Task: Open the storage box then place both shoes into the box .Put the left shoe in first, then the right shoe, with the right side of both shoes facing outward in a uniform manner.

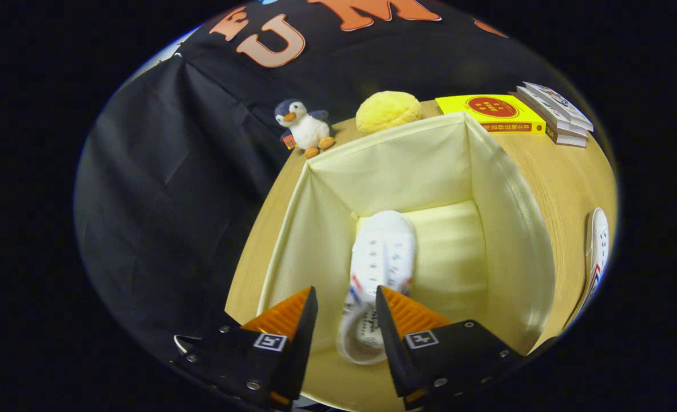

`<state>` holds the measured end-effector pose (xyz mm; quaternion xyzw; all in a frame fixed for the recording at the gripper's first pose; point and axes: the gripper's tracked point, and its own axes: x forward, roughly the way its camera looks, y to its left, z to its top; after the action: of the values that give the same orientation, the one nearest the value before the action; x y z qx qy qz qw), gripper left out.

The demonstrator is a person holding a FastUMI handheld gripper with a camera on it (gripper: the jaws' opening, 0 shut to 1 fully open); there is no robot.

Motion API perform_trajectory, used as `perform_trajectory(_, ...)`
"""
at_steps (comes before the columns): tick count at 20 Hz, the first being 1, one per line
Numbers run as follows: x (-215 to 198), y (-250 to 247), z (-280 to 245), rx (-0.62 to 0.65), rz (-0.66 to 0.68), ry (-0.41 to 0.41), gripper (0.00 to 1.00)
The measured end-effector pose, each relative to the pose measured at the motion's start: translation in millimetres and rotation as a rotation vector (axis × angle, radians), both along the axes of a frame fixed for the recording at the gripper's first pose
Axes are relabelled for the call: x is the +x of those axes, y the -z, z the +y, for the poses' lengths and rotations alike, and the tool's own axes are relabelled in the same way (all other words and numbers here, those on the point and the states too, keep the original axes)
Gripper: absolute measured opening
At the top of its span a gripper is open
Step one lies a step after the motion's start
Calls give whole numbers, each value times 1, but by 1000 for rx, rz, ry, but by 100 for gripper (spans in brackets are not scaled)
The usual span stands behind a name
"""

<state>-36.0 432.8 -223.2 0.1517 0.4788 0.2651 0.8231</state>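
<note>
A black cloth wall [161, 189] hangs in soft folds along the left and back of a pale wooden table [561, 183] with a fine straight grain. At the table's back edge, beside the cloth, sits a small plush penguin [304, 130], fuzzy, with a white belly, dark head and orange beak and feet. Next to it lies a round, bumpy yellow cushion [388, 110], touching the far rim of the storage box [515, 240].

The box is open at the top, square-cornered, with cream fabric walls of a smooth woven look and a padded floor. Inside it lies one white canvas shoe [381, 269], toe pointing away, with rows of eyelets, a rubber sole rim and red and blue stripes on its side. Its heel sits between the fingers of the gripper [347, 303], whose ribbed pads stand spread apart on either side; whether they touch the shoe cannot be told.

Beyond the box to the right, a flat yellow book [490, 113] with a red circle lies beside a stack of pale books [555, 114]. At the table's right side, outside the box, rests the second white shoe [597, 252], with the same stripes.
</note>
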Motion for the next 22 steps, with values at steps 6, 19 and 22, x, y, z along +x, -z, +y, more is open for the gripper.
perform_trajectory(6, 25, -45, -56, 17, -99, 65, 99)
perform_trajectory(19, 45, -53, -271, -100, -159, 315, 99)
perform_trajectory(22, 46, -23, -316, -170, -137, 346, 98)
